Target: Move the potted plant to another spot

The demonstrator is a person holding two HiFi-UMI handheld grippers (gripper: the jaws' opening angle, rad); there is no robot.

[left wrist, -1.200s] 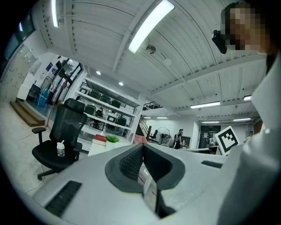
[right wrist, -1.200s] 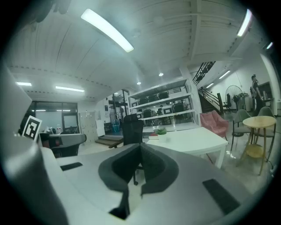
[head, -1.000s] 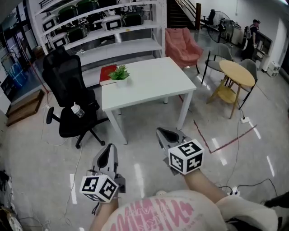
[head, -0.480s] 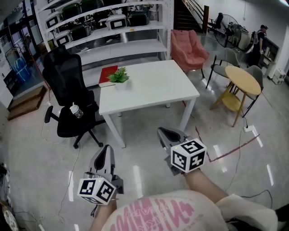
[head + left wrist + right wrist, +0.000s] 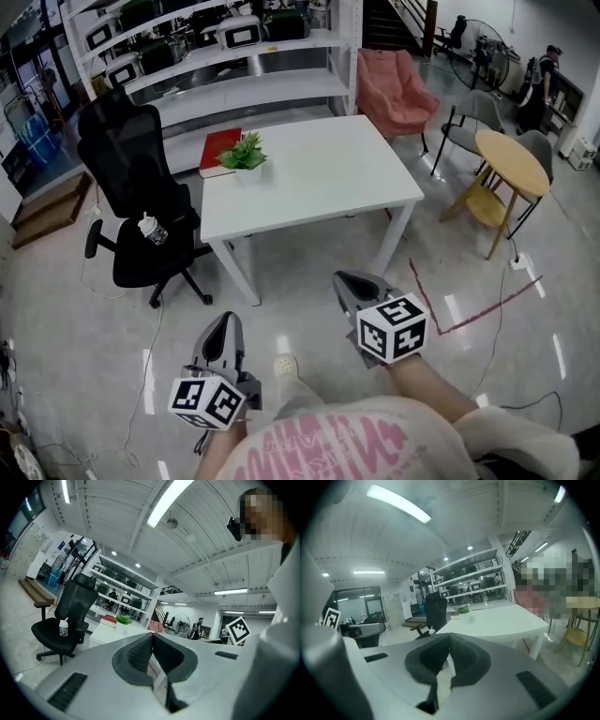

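The potted plant [image 5: 244, 153], a small green plant in a white pot, stands near the far left corner of the white table [image 5: 328, 178]. It also shows far off in the left gripper view [image 5: 123, 619] and the right gripper view [image 5: 462, 610]. My left gripper [image 5: 225, 323] and right gripper [image 5: 349, 281] hang over the floor, well short of the table's near edge. Both point toward the table. Each has its jaws shut with nothing between them, seen close up on the left gripper [image 5: 151, 637] and the right gripper [image 5: 450, 637].
A red book [image 5: 217, 152] lies beside the plant. A black office chair [image 5: 131, 178] with a bottle [image 5: 153, 230] on its seat stands left of the table. A pink armchair [image 5: 394, 89], a round yellow table [image 5: 511, 155] and shelves [image 5: 234, 56] lie beyond.
The whole scene has shifted: the table sits a little closer and both grippers have sunk slightly. A shoe now shows on the floor between the grippers. Both stay shut.
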